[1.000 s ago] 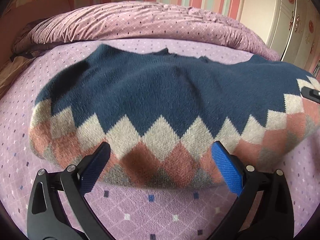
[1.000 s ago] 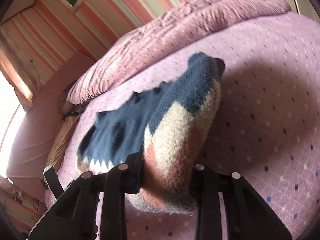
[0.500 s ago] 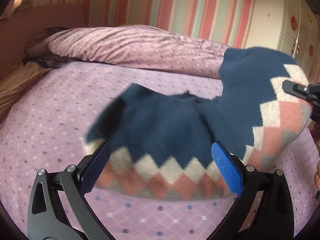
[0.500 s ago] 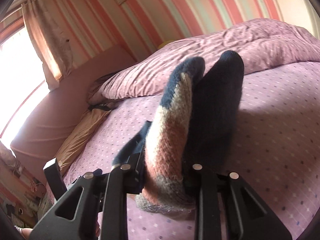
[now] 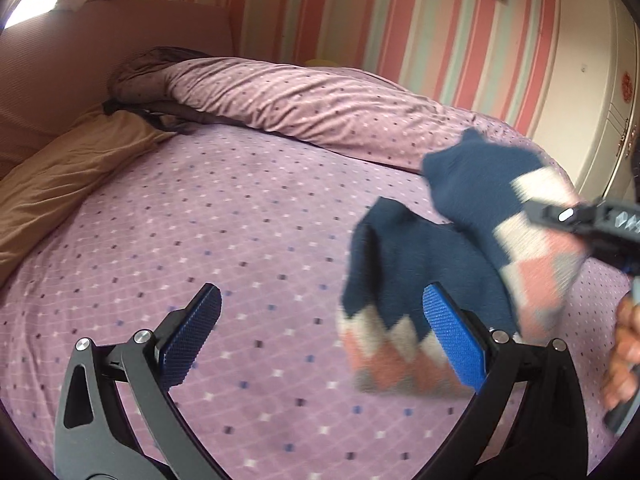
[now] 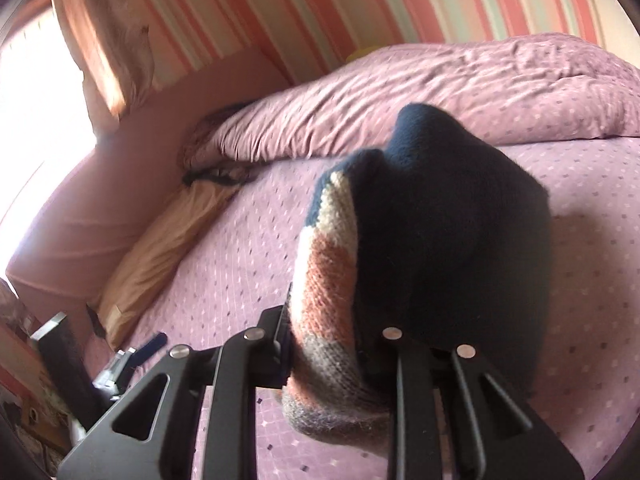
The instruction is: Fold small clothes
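Observation:
A small navy knit sweater with a cream, pink and grey diamond hem lies partly on the purple dotted bed. My right gripper is shut on the sweater's hem and holds that side lifted and draped over itself. In the left wrist view the right gripper shows at the right edge with the raised hem. My left gripper is open and empty, with its right blue pad in front of the sweater's lower hem.
A rolled purple duvet lies along the far side of the bed. A tan pillow lies at the left by the pink headboard. A white wardrobe stands at the right. A person's hand is at the right edge.
My right gripper has lifted the sweater's right side up and carried it leftward over the rest. The sweater has bunched to the right in the left wrist view. My left gripper stays open.

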The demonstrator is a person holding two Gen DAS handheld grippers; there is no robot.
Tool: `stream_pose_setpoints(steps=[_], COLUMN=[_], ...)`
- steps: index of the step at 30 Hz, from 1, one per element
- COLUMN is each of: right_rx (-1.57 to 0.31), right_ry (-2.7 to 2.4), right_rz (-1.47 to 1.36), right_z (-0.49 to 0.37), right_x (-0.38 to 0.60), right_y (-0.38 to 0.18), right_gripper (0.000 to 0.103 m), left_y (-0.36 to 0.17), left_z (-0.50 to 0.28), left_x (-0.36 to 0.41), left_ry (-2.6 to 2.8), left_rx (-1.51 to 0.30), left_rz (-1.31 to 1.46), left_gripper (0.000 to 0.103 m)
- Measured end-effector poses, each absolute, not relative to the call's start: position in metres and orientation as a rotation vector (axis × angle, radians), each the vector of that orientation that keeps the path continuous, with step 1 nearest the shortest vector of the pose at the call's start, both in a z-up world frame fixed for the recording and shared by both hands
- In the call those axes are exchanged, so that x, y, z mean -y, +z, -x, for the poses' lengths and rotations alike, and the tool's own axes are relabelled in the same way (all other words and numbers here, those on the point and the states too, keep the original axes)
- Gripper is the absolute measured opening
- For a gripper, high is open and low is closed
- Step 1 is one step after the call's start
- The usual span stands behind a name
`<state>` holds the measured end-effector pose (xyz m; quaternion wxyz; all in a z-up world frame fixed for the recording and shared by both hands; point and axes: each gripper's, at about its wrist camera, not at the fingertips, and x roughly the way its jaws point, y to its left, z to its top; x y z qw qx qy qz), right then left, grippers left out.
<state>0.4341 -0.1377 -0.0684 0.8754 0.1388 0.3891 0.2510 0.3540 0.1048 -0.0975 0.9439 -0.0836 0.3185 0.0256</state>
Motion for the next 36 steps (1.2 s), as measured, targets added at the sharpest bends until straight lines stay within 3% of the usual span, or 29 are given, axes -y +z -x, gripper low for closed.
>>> stream_pose_setpoints(steps=[7,11,13,14,15,23,29,36], right_rx=[-0.93,-0.902,-0.891,-0.885,-0.877,-0.74,-0.832,-0.917], right_ry=[0.462,0.425,0.446,0.47,0.483,0.383,0.259,0.359], right_rz=[-0.072,0.052,0.053,0.036,0.022,-0.026,-0.051,-0.033], right_z=[-0.424,-0.412,-0.408,-0.406,-0.404,-0.376,-0.392,-0.398], right_x=[0.053,0.036,0.037,0.039,0.044,0.104,0.143,0.1], right_y=[-0.136,-0.143,-0.136,-0.13,-0.125,-0.078,-0.114,-0.153], right_gripper=[0.023,0.03,0.051,0.076,0.086,0.093,0.093,0.096], left_y=[-0.097,-0.092,-0.089,-0.088,-0.086,-0.079,-0.077,-0.074], left_z=[-0.347,-0.345,-0.344,-0.344,-0.343,-0.342,-0.346,-0.344], left_x=[-0.136,-0.144,-0.147,-0.147,-0.147,-0.128,-0.105,-0.114], left_ry=[0.085,0.089,0.084,0.082,0.079,0.052,0.027,0.063], left_rx=[-0.651,-0.647,-0.648,-0.647,-0.645,-0.64,-0.642,-0.65], left_rz=[0.176,0.174,0.185,0.188,0.188,0.167,0.168,0.138], left_gripper=[0.1,0.1,0.1,0.1,0.1,0.1,0.1,0.1])
